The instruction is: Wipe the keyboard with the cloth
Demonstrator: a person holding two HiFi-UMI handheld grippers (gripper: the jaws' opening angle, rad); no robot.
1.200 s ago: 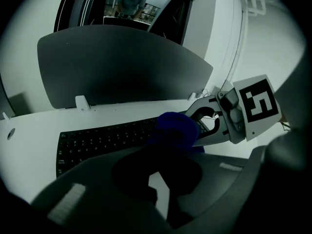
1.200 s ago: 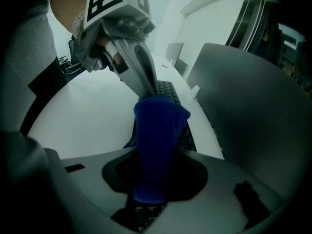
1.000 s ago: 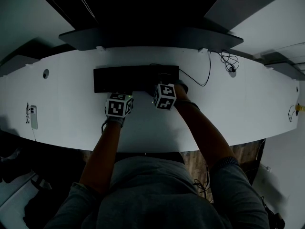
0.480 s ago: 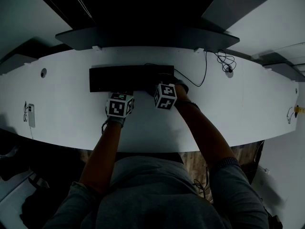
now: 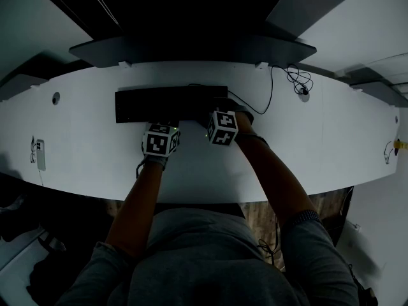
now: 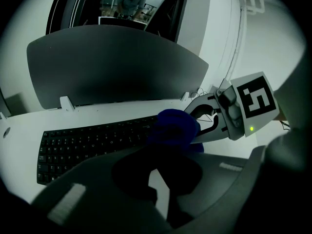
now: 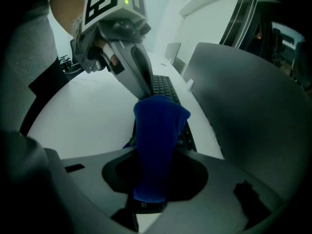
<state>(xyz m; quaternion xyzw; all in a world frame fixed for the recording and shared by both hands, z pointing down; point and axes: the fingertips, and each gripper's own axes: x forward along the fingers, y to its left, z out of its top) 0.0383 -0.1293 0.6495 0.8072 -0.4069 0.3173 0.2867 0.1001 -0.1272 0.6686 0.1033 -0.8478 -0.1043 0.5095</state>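
Observation:
A black keyboard [image 5: 159,103] lies on the white desk [image 5: 319,139], with a dark panel behind it. My right gripper [image 5: 211,115] is over the keyboard's right part, shut on a blue cloth [image 7: 156,135] that hangs forward from its jaws onto the keys. In the left gripper view the cloth [image 6: 173,128] bunches on the keys [image 6: 87,143] beside the right gripper [image 6: 197,126]. My left gripper [image 5: 163,124] sits at the keyboard's front edge near its middle. Its jaws look closed, with nothing between them.
A black cable [image 5: 271,97] runs from the keyboard's right end to a coil [image 5: 299,81] at the back right. A small white device [image 5: 41,155] lies at the far left. The curved grey panel [image 6: 112,67] rises just behind the keyboard. The desk's front edge is near my body.
The right gripper with the cloth has slid a little toward the keyboard's right end. The left gripper has stayed at the front edge. The head view has shifted slightly.

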